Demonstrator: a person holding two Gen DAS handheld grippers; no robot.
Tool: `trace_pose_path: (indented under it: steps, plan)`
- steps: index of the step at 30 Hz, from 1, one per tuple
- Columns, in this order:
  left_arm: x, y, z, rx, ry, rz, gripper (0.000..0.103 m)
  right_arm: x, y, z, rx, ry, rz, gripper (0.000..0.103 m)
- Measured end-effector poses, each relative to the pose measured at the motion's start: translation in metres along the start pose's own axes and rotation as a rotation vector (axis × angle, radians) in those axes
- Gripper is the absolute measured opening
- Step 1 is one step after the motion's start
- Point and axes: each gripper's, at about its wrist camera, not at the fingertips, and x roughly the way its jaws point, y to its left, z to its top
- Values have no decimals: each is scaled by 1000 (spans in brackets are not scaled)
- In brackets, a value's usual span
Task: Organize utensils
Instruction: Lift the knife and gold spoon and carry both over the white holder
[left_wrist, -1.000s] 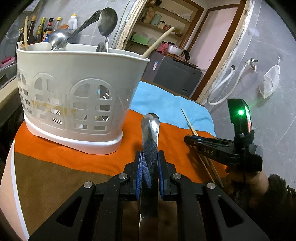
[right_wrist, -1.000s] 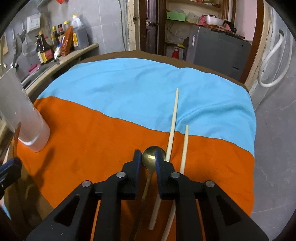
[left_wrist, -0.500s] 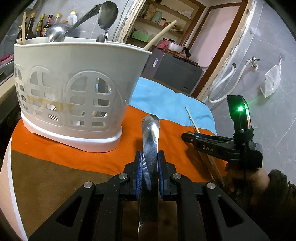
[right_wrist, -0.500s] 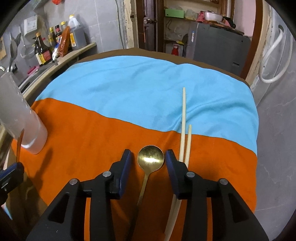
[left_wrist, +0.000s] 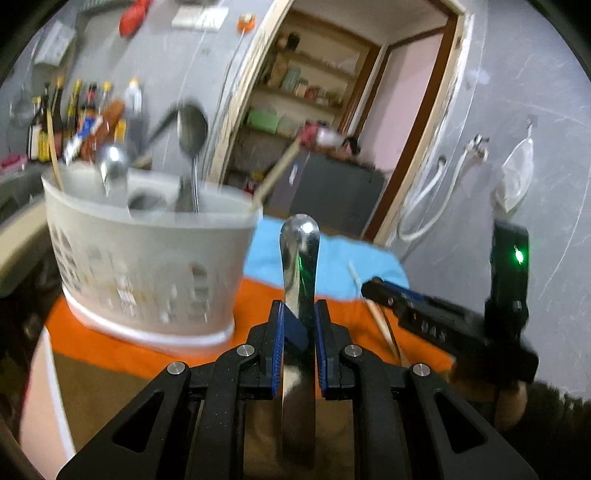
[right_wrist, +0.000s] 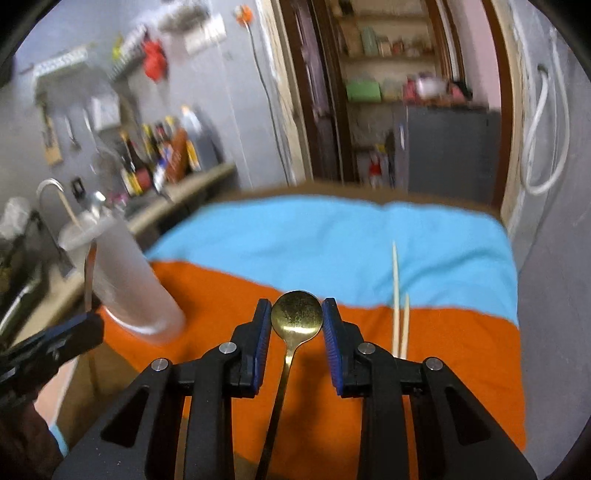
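Note:
My left gripper (left_wrist: 298, 326) is shut on a steel utensil handle (left_wrist: 300, 254) that sticks up and forward, lifted level with the rim of the white utensil basket (left_wrist: 147, 258) at the left. The basket holds several spoons (left_wrist: 191, 127) and chopsticks. My right gripper (right_wrist: 297, 325) is open, its pads either side of the bowl of a gold spoon (right_wrist: 296, 314); whether the spoon is lifted off the orange cloth I cannot tell. The right gripper also shows in the left wrist view (left_wrist: 373, 286). Two chopsticks (right_wrist: 397, 295) lie to the right.
The table is covered by an orange (right_wrist: 443, 369) and light blue cloth (right_wrist: 332, 240). A counter with bottles (right_wrist: 162, 158) and a sink tap (right_wrist: 48, 184) is at the left. A doorway with shelves and a grey cabinet (right_wrist: 450, 147) is behind the table.
Both grippers have risen and tilted up, blurring the views. The right gripper went from shut on the gold spoon to open, and the spoon bowl still sits between its pads.

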Motion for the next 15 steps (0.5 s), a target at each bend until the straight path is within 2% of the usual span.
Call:
trace_pose_path:
  steps: [4, 8, 15]
  plan:
    - [-18, 3, 20, -16, -83, -3, 12, -19, 17, 13, -4, -124, 20, 25]
    - [-35, 16, 46, -41, -150, 3, 12, -39, 33, 34, 8, -260, 81, 25]
    - [-66, 48, 94, -60, -242, 33, 12, -60, 71, 89, 52, -503, 258, 25]
